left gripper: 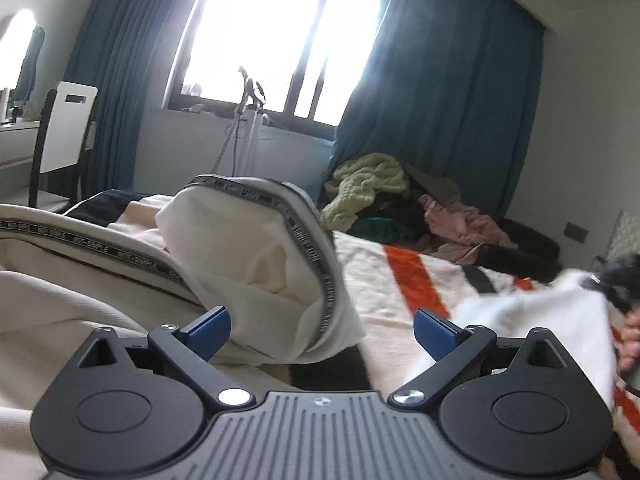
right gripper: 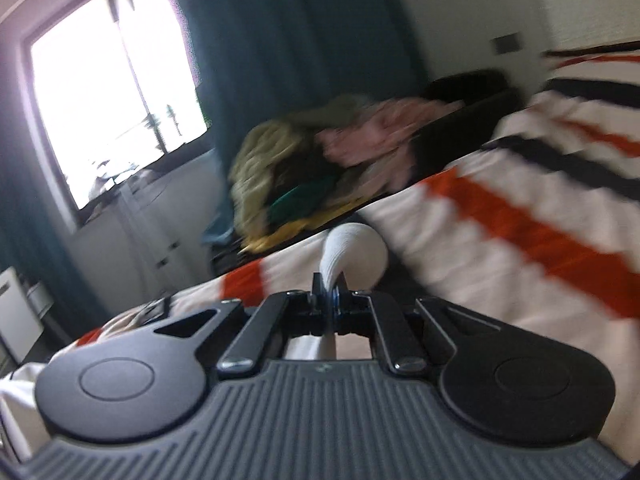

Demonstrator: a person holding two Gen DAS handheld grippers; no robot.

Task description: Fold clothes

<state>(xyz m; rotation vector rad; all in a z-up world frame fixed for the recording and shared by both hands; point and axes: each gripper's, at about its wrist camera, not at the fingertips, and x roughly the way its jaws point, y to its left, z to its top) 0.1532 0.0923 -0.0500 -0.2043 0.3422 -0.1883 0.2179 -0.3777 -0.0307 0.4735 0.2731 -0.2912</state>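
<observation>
A cream garment [left gripper: 256, 248] edged with black lettered tape lies bunched on the bed, one fold standing up. My left gripper [left gripper: 322, 332] is open, its blue pads [left gripper: 208, 330] wide apart on either side of that fold without pressing it. My right gripper [right gripper: 330, 298] is shut on a pinch of white cloth [right gripper: 354, 252], which bulges just past the fingertips. In the left wrist view that white cloth [left gripper: 532, 320] hangs lifted at the right edge, beneath a dark blur and a person's hand [left gripper: 632, 340]. The right wrist view is blurred.
A cream blanket with orange and black stripes [left gripper: 412, 280] covers the bed. A pile of clothes [left gripper: 376, 184] sits at the far end by blue curtains [left gripper: 440, 80]. A chair [left gripper: 64, 140] and a desk stand at left, a steamer stand [left gripper: 244, 120] below the window.
</observation>
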